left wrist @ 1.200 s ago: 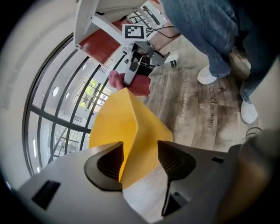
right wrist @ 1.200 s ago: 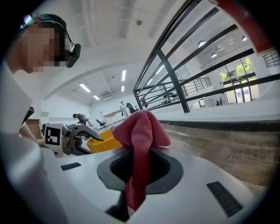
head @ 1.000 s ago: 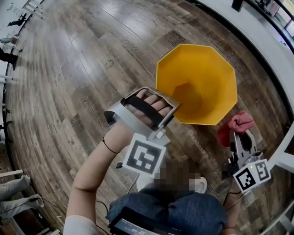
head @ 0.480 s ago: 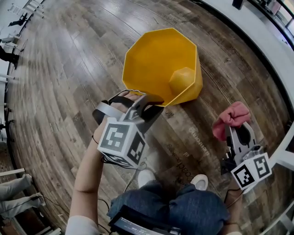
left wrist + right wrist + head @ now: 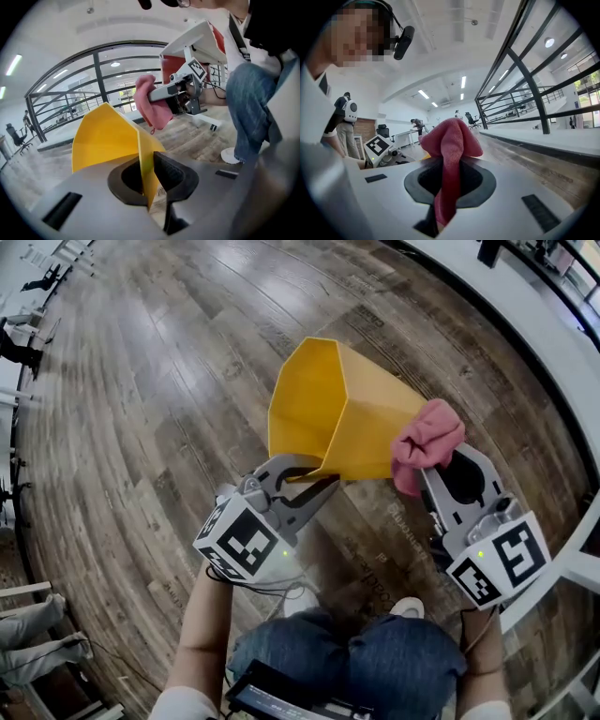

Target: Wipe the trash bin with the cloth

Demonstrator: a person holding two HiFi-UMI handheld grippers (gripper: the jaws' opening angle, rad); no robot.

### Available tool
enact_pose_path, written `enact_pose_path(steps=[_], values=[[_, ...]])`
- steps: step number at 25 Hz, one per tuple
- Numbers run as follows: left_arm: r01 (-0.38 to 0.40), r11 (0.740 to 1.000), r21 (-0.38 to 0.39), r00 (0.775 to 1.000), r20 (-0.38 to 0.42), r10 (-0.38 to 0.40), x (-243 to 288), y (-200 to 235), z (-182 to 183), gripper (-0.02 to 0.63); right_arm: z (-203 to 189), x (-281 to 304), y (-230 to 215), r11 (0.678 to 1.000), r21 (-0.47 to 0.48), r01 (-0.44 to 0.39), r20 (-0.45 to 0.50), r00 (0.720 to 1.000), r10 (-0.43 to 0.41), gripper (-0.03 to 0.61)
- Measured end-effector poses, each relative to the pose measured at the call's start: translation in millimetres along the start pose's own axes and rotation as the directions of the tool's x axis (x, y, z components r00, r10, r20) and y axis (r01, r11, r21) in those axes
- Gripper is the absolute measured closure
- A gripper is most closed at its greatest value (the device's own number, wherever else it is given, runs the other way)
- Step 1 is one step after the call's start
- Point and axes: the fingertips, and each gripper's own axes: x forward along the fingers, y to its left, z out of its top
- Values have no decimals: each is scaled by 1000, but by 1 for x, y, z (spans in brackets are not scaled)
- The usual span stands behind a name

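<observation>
The left gripper (image 5: 317,479), its jaws just now closing tight on the rim, holds the bin (image 5: 352,423) tipped sideways. The right gripper (image 5: 424,470) has its jaws clamped on the cloth (image 5: 427,439), which is at the bin's outer wall, perhaps touching it. Wiping looks barely begun, with nearly every face left.

Worn grey-brown wood plank floor (image 5: 131,446), black metal railing (image 5: 526,91) along a white curved ledge (image 5: 534,334), white ceiling (image 5: 440,28) with strip lights (image 5: 463,82), distant office chair (image 5: 15,133), perhaps a brick wall (image 5: 363,129).
</observation>
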Motion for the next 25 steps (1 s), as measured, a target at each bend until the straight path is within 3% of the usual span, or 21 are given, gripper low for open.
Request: enact_pose_path(steps=[5,9,13,18,25], values=[[-27,996,-87,997,72,33,0,2,7,578,7,42,44,983,-131,-127,-42,992,123,528],[-19,993,-120,996,86,30,0,0,4,572,-15,61,54,951,-281,-125,-113,989,97,528],[-44,994,-104,998,37,48,-6,0,-9,574,-37,66,44,972,-214,-99,-142,987,70,528],[-44,989,-141,998,43,50,-6,-1,-16,574,-69,56,5,974,-227,16,-224,972,-68,528],[-60,983,-174,998,16,64,-10,-1,-32,574,-116,30,-64,957,-226,182,-300,922,-246,528]])
